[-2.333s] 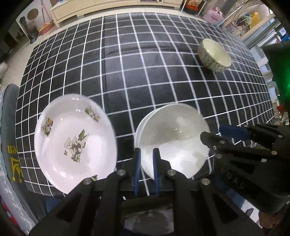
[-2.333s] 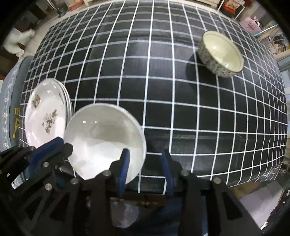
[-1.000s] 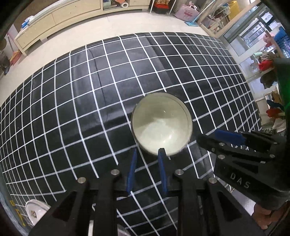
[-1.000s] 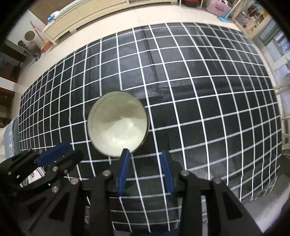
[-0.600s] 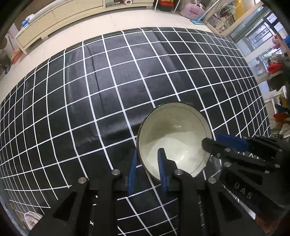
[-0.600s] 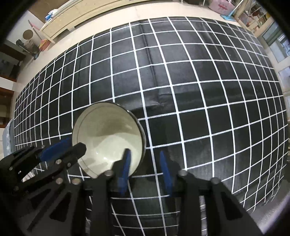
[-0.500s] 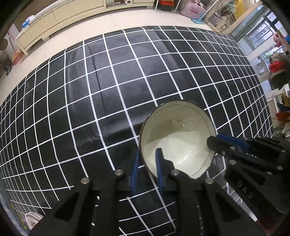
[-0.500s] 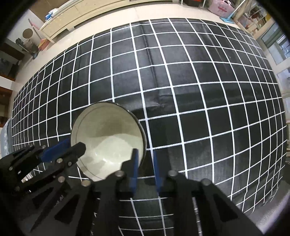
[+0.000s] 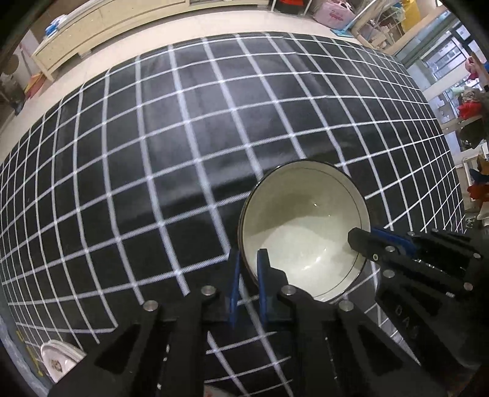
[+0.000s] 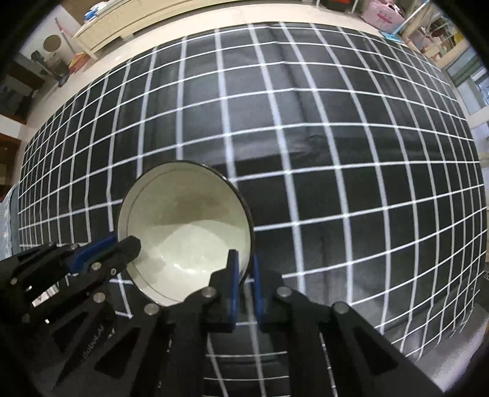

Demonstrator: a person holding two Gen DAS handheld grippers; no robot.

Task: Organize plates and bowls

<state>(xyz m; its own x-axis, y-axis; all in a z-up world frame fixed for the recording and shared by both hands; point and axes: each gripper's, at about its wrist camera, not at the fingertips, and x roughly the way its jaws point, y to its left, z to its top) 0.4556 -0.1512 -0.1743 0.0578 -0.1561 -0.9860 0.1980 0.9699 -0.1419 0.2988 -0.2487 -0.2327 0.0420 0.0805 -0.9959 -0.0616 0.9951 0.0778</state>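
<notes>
A cream bowl (image 9: 302, 226) with a dark rim line stands on the black checked tablecloth (image 9: 152, 146). My left gripper (image 9: 246, 274) is shut on the bowl's left near rim, one pad inside and one outside. My right gripper (image 10: 244, 271) is shut on the bowl's (image 10: 183, 226) right near rim in the same way. Each view shows the other gripper's fingers (image 9: 379, 241) (image 10: 107, 250) at the opposite side of the bowl. A decorated white plate (image 9: 58, 360) shows at the bottom left of the left wrist view.
The tablecloth (image 10: 336, 152) stretches far beyond the bowl. A cream cabinet (image 9: 101, 27) stands on the floor behind the table. Shelves with coloured items (image 9: 428, 18) stand at the far right.
Both grippers moved from the white plates to the cream bowl, came down over its rim and closed on it, one on each side.
</notes>
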